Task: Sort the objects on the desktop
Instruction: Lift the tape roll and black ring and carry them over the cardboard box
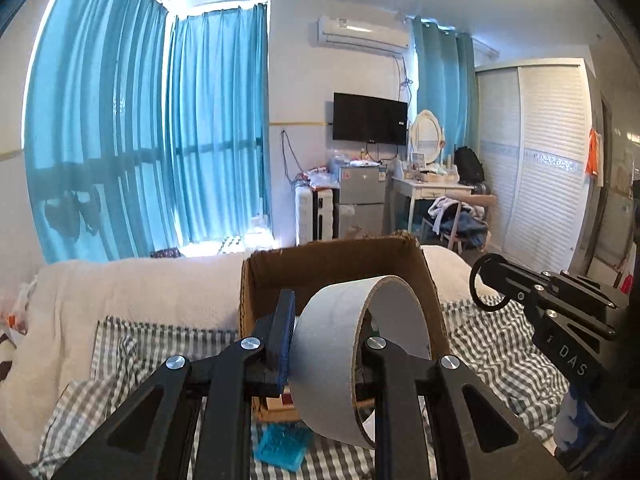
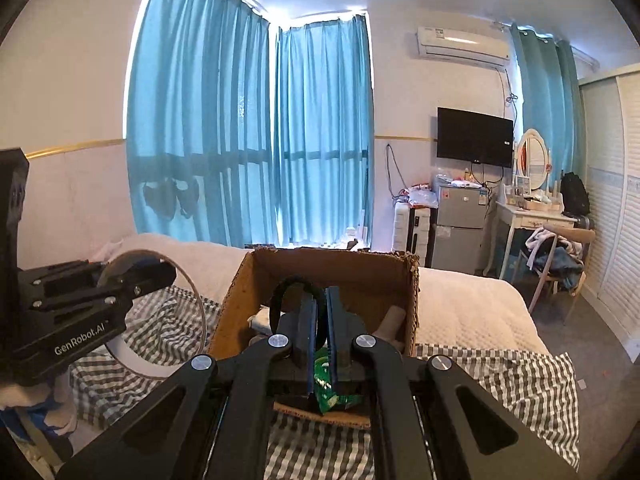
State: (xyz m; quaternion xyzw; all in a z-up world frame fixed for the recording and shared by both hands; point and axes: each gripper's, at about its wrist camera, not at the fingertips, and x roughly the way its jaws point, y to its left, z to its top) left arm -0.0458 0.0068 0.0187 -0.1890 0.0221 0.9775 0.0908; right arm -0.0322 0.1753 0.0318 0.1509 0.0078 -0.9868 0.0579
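Tape roll [image 1: 340, 344], pinched through its wall by the left gripper [image 1: 324, 336], and a black ring [image 2: 294, 292], clamped in the right gripper [image 2: 322, 320], hang near the cardboard box [image 2: 240, 292], likely for dropping in.

Teal curtains [image 1: 140, 128] fill the left and centre, backlit by daylight – a third panel at upper right. White walls; air conditioner [image 1: 363, 34] top centre above a black wall TV [image 1: 370, 118]. Below it a small grey fridge [image 1: 362, 200], white dressing table [image 1: 430, 190] with oval mirror [image 1: 426, 134]. White louvred wardrobe [image 1: 532, 152] at right. Bed [image 1: 132, 280] with cream blanket across the lower frame.
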